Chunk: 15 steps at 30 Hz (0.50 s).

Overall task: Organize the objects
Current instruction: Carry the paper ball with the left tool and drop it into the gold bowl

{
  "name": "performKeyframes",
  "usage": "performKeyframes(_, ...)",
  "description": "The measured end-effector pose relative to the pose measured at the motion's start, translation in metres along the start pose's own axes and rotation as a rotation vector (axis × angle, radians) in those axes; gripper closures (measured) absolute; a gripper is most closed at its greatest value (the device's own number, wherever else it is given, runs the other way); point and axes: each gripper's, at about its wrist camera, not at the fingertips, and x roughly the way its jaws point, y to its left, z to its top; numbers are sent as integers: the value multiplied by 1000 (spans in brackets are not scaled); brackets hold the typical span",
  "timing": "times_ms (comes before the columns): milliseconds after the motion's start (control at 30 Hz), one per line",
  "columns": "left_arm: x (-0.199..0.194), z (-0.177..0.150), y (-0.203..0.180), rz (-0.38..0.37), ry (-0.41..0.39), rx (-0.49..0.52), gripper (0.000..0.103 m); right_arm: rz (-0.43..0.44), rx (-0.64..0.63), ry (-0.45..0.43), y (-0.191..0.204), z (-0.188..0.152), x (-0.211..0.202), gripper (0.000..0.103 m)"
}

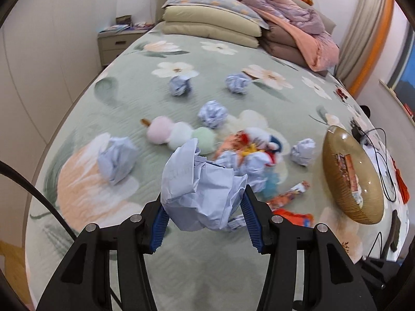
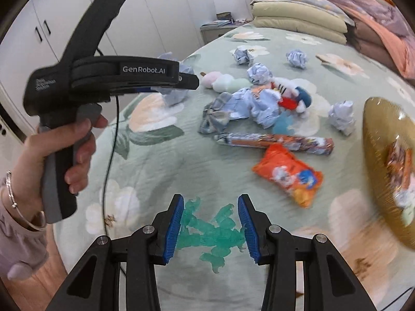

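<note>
My left gripper (image 1: 203, 199) is shut on a crumpled pale blue paper ball (image 1: 202, 178), held up above the floral bed cover (image 1: 129, 103). The right wrist view shows this gripper (image 2: 190, 81) from the side in a person's hand (image 2: 75, 153), with the paper (image 2: 175, 96) under its tip. My right gripper (image 2: 210, 207) is shut on a translucent green plastic toy (image 2: 212, 235). Several more paper balls (image 1: 116, 159) lie on the bed. Among them are a plush skewer of three balls (image 1: 179, 134), a plush doll (image 2: 290, 96), an orange snack bag (image 2: 288, 175) and a long wrapped packet (image 2: 275, 141).
A brown glass bowl (image 1: 334, 176) holding snack packets stands at the right, near black cables (image 1: 384, 155). Stacked pillows (image 1: 207, 23) and a folded quilt (image 1: 298, 26) fill the head of the bed. A nightstand (image 1: 116, 42) and white wardrobes (image 2: 155, 13) stand on the left.
</note>
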Motion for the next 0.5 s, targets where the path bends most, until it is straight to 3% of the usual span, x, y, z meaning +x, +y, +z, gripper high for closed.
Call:
performKeyframes(333, 4, 16, -77, -55, -10, 95, 54, -51, 11, 4, -60, 9, -39, 60)
performKeyframes(500, 7, 30, -120, -103, -24, 129, 54, -30, 79, -53, -100, 14, -67, 60)
